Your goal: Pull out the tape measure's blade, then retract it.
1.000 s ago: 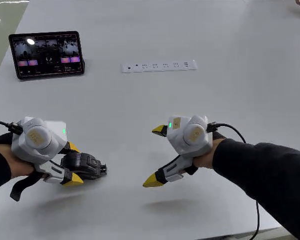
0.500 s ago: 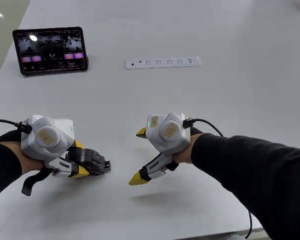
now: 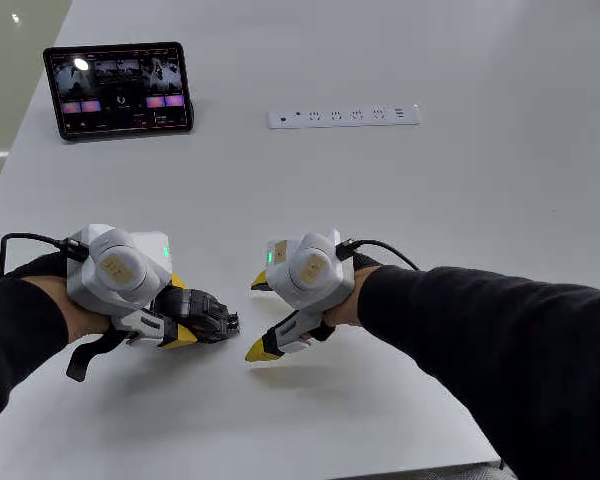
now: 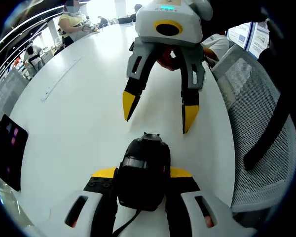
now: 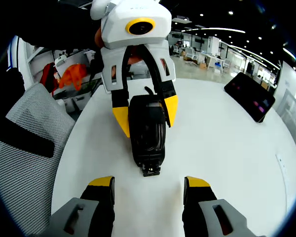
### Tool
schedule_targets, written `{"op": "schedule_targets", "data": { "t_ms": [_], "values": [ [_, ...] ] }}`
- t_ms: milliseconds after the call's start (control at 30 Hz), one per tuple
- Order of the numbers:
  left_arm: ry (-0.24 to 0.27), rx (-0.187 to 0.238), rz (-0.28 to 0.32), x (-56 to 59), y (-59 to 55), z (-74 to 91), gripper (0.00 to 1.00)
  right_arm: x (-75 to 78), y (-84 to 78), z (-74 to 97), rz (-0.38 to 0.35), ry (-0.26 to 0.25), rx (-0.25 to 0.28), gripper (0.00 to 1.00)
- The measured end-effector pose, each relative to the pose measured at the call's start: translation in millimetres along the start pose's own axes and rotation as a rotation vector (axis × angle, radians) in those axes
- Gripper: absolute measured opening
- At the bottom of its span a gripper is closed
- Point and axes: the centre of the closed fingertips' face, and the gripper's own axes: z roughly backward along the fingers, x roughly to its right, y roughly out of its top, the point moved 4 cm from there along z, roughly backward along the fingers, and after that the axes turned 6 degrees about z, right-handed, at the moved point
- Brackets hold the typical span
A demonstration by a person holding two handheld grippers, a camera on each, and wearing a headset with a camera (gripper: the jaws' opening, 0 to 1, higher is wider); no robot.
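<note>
Tape measure point(image 3: 208, 315): black case, lying on the white worktop point(image 3: 430, 200) near its near edge, left of centre, blade end pointing at the right gripper.
Left gripper point(image 3: 183, 311): jaws clenched on the case from both sides. The hand is held level, and the forearm in a black sleeve enters from the left.
Right gripper point(image 3: 261, 316): faces the left one, jaws spread wide and grasping nothing, tips just short of the blade end. The sleeved forearm reaches in from the right.
Tablet point(image 3: 120, 88), power strip point(image 3: 344, 116): towards the far edge, well apart from both grippers.
</note>
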Motion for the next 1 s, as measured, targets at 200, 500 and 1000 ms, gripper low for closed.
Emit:
{"op": "schedule_targets", "data": {
  "t_ms": [200,500,1000],
  "values": [
    [-0.002,0.002,0.005,0.1,-0.1,-0.6,0.32,-3.3,5.7,-10.1,0.037,0.017,0.002,0.37],
    [0.004,0.000,0.007,0.6,-0.7,-1.9,0.33,4.3,2.7,-16.8,0.056,0.008,-0.018,0.15],
    [0.002,0.017,0.001,-1.2,-2.6,-3.3,0.33,6.1,6.1,-23.9,0.033,0.011,-0.039,0.12]
  ]
}}
